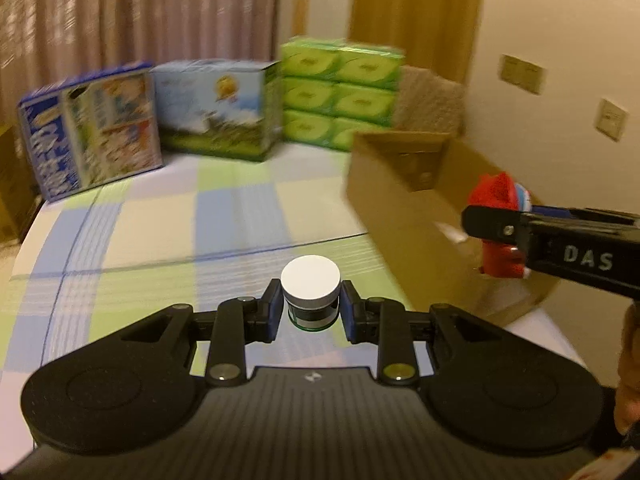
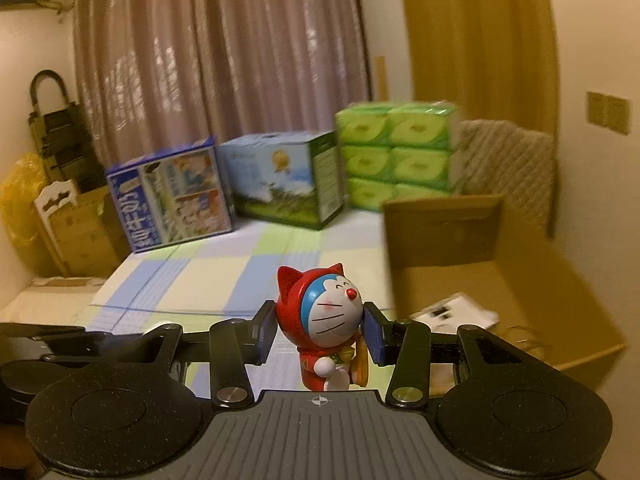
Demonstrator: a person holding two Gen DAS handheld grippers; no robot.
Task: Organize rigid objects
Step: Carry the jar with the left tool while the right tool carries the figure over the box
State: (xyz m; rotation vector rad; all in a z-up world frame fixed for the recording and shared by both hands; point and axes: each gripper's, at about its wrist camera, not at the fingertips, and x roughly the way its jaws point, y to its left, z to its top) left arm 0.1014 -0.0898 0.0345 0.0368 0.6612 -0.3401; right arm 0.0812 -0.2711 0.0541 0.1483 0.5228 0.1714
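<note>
Left gripper [image 1: 311,308] pinches a white-lidded jar [image 1: 311,298]; right gripper [image 2: 320,334] clamps a red-hooded Doraemon figurine [image 2: 330,326] beside the open cardboard box [image 2: 520,280].

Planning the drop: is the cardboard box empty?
Not empty. The open cardboard box already holds white printed paper on its floor; the rest of its inside looks bare.

Left gripper [image 1: 311,307] clamped; right gripper [image 2: 320,334] clamped; both tilted downward
</note>
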